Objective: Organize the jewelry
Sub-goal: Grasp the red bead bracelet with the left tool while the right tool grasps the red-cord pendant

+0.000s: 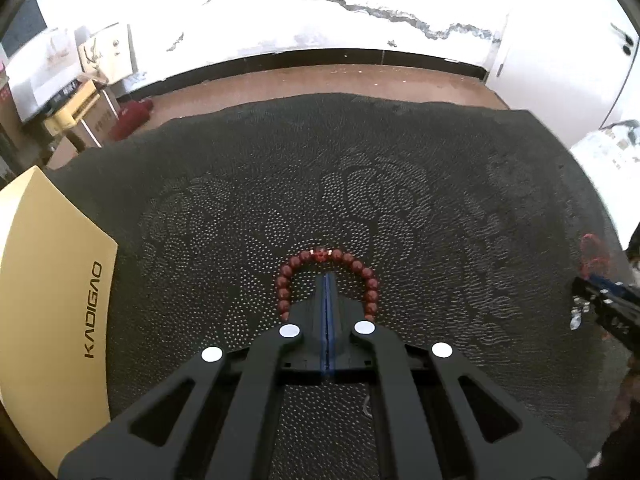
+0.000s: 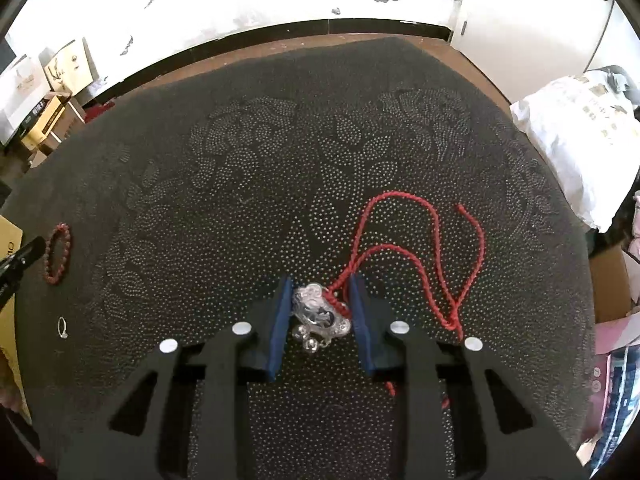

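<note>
A dark red bead bracelet (image 1: 320,258) lies on the black dotted cloth (image 1: 400,184). My left gripper (image 1: 327,280) is shut, its tip over the middle of the bracelet's ring; whether it pinches any beads is hidden. The bracelet also shows in the right wrist view (image 2: 58,252). My right gripper (image 2: 320,292) is open around a silver pendant (image 2: 318,312) on a red cord (image 2: 420,248). A small silver ring (image 2: 63,328) lies at the left of the cloth.
A gold box (image 1: 52,280) marked KADIGAO sits at the cloth's left edge. A white bag (image 2: 576,148) lies at the right edge. Cardboard boxes (image 1: 88,104) stand on the floor beyond the far left.
</note>
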Available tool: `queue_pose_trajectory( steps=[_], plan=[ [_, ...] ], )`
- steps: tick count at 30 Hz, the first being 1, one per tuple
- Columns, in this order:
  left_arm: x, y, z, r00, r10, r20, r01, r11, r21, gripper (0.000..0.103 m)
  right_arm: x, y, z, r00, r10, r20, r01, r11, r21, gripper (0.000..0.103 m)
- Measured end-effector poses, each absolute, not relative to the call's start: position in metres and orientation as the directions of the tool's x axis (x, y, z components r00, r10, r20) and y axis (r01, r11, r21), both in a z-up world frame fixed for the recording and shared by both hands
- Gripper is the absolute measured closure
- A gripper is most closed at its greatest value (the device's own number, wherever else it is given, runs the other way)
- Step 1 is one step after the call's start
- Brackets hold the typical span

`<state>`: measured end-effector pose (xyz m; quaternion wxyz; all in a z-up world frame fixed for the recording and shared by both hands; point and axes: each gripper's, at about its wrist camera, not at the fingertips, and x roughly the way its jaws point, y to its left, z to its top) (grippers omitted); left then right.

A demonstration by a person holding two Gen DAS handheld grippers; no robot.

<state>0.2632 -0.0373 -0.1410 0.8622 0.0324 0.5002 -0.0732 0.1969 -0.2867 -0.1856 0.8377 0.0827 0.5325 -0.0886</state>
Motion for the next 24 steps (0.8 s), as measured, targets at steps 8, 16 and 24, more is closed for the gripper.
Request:
queue_pose_trajectory(
  steps=[8, 16, 24],
  plan=[
    [0.265, -0.019, -0.118, 0.497, -0.141, -0.856, 0.143, 0.987, -0.080, 0.103, 0.194, -0.290, -0.169, 0.457, -0.010, -0.889, 0.217, 0.971, 0.101, 0.081],
    [0.267, -0.017, -0.135, 0.475, -0.168, -0.864, 0.147, 0.983, -0.110, 0.102, 0.189, -0.297, -0.164, 0.463, 0.003, -0.886, 0.227, 0.966, 0.122, 0.081],
    [0.257, -0.032, -0.144, 0.537, -0.129, -0.834, 0.183, 0.982, -0.034, 0.009, 0.190, -0.300, -0.171, 0.450, 0.013, -0.893, 0.216, 0.969, 0.123, 0.081]
  ],
)
